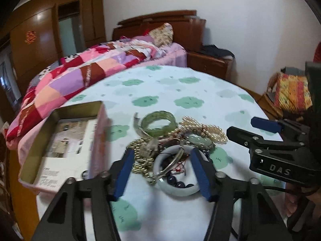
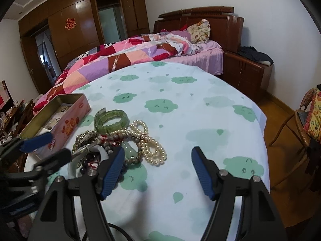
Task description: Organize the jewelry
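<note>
A tangled heap of jewelry (image 1: 170, 140) lay on the cloth-covered table (image 2: 200, 104), just right of an open pink tin (image 1: 60, 140). The left hand-held gripper (image 1: 162, 170) stood unclenched, its jaws either side of a pale jade bangle (image 1: 176, 188) without pressing it. The right hand-held gripper (image 2: 156, 170) hung released, empty, at the heap's right edge.

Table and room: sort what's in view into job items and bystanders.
Job: green bangle, pearl strands, pale jade bangle, gold chain, open tin.
Bystanders: quilt, pillow, wardrobe, wicker chair.
</note>
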{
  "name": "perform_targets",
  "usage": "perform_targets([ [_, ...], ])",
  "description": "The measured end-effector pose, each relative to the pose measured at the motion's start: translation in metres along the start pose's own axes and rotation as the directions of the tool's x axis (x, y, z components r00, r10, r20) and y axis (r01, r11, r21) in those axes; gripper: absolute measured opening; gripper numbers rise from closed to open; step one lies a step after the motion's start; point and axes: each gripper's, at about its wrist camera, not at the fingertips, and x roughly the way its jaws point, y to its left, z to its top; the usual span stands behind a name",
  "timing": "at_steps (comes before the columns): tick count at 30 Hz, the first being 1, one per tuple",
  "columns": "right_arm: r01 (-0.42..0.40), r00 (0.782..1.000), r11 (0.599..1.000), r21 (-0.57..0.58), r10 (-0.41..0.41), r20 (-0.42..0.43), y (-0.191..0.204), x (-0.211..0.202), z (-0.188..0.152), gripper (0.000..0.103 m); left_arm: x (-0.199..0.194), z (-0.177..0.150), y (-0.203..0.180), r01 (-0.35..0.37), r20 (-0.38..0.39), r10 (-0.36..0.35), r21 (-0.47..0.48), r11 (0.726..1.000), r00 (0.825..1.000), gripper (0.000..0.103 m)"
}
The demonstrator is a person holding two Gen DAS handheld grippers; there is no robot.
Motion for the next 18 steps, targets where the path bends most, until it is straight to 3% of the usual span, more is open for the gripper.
perform_targets([
  [4, -0.001, 1.000, 1.000, 0.003, 0.001, 0.000, -0.001, 0.001, 0.000, 0.072, 0.016, -0.004, -0.006, 0.016, -0.035, -0.015, 0.033, 0.999, 0.999, 0.047],
  [5, -0.003, 1.000, 1.000, 0.003, 0.003, -0.002, -0.001, 0.001, 0.000, 0.072, 0.020, -0.005, -0.006, 0.018, -0.044, -0.016, 0.034, 0.999, 0.999, 0.035],
  [9, -0.006, 1.000, 1.000, -0.007, 0.006, -0.005, 0.002, 0.002, -0.001, 0.072, 0.018, -0.003, -0.002, 0.010, -0.015, -0.009, 0.043, 0.999, 1.000, 0.006],
  [18, -0.028, 1.000, 0.999, -0.036, 0.028, -0.005, 0.012, 0.005, -0.003, 0.072, -0.020, 0.009, 0.027, 0.110, 0.106, -0.101, -0.079, 0.991, 0.989, 0.004],
])
